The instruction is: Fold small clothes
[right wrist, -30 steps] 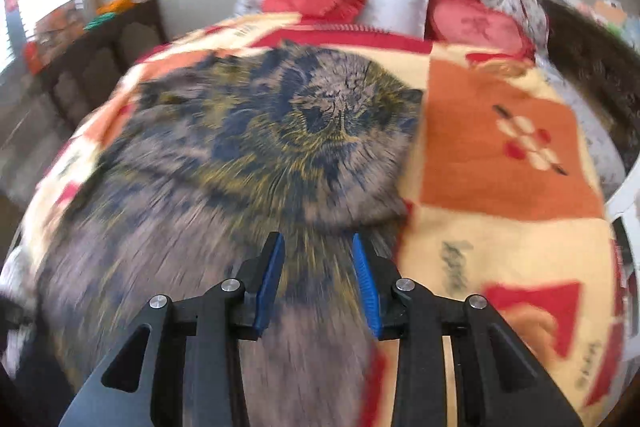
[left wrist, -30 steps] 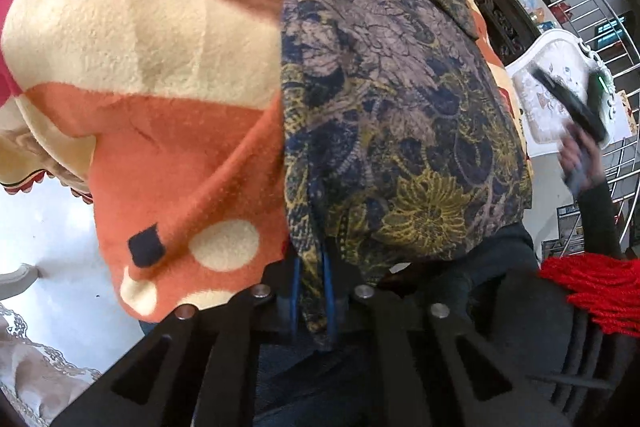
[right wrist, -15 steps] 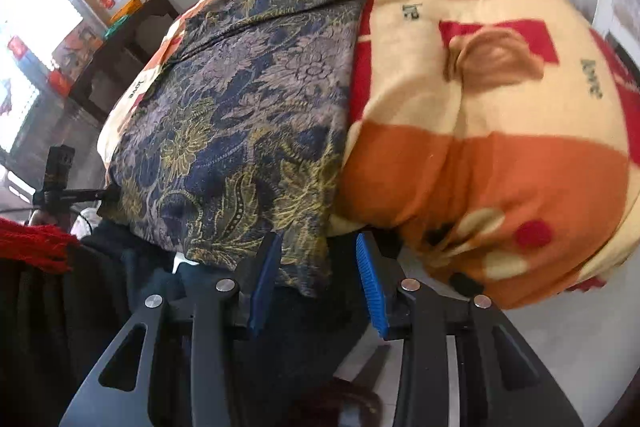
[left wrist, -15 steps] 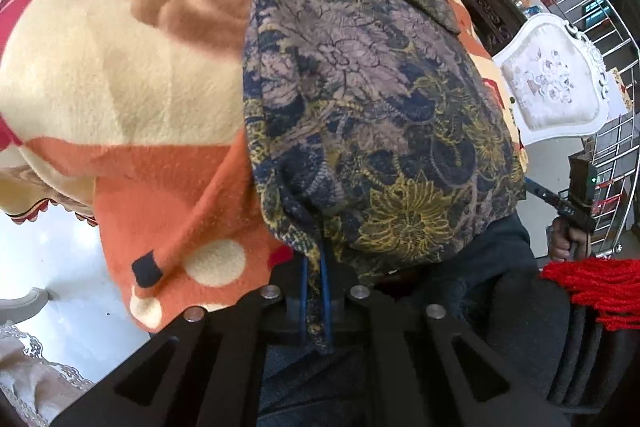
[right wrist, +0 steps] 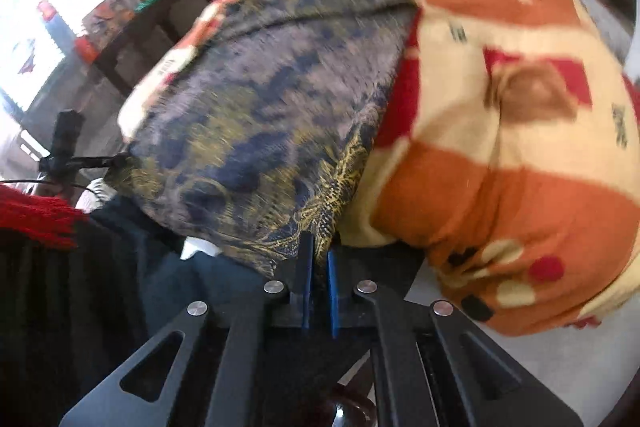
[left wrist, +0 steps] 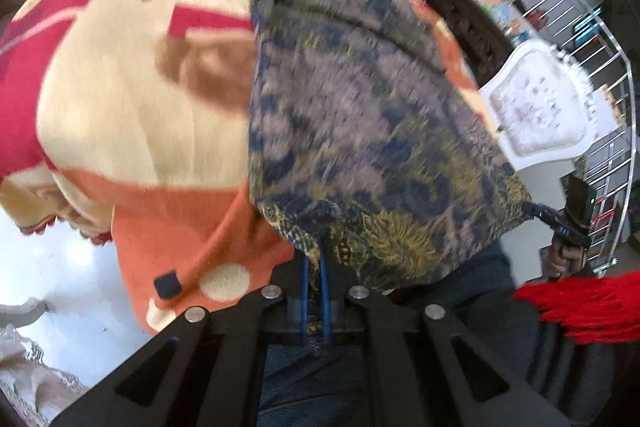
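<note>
Your left gripper pinches one near corner of the cloth. Your right gripper has just closed on the other. The cloth lies spread up the blanket from the bed's near edge.

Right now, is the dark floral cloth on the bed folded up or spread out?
Spread out: the dark blue-and-gold floral cloth lies flat along the orange, cream and red blanket.

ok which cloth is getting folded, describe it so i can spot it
On the bed's orange, cream and red blanket lies one dark cloth. It alone has a navy, grey and gold floral print, and both tongs pinch its near edge.
</note>
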Demonstrator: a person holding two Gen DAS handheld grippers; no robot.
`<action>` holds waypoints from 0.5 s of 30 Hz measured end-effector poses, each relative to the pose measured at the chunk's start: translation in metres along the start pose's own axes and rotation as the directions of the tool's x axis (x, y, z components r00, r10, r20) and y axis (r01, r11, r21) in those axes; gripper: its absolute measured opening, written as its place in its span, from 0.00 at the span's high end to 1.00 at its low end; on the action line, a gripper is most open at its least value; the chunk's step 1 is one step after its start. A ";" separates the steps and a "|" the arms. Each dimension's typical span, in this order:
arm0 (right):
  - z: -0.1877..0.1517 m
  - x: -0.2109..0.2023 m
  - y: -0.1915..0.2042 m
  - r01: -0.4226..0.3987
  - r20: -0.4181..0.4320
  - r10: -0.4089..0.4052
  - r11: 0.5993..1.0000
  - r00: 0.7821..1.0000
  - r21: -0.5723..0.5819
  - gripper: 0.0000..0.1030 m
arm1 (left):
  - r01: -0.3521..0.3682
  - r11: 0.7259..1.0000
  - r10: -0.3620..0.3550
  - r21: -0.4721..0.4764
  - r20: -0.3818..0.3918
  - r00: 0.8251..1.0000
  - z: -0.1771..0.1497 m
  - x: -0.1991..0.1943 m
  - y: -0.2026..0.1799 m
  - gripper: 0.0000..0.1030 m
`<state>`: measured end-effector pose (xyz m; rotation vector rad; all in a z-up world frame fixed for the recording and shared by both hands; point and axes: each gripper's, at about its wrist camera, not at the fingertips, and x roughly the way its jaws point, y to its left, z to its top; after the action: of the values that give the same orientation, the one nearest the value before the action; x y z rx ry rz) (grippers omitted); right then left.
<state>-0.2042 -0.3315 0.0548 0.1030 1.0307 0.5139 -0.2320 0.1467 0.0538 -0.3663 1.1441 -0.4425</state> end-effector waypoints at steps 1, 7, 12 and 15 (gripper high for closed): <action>0.004 -0.009 0.004 -0.021 0.020 0.021 1.000 1.000 -0.011 0.84 | 0.015 1.000 -0.015 0.006 0.018 1.000 0.004 -0.007 -0.002 0.96; 0.031 -0.059 0.030 -0.110 0.114 0.120 0.990 0.986 -0.093 0.84 | 0.126 0.989 -0.135 0.079 0.124 0.983 0.021 -0.055 -0.020 0.96; 0.041 -0.084 0.046 -0.147 0.145 0.167 0.979 0.975 -0.138 0.84 | 0.155 0.974 -0.181 0.165 0.151 0.972 0.020 -0.088 -0.037 0.96; 0.042 -0.102 0.048 -0.213 0.181 0.236 0.967 0.955 -0.137 0.84 | 0.187 0.965 -0.217 0.184 0.162 0.963 0.016 -0.108 -0.040 0.96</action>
<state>-0.2282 -0.3298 0.1726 0.1653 0.7979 0.7550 -0.2604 0.1691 0.1643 -0.3702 0.8883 -0.6678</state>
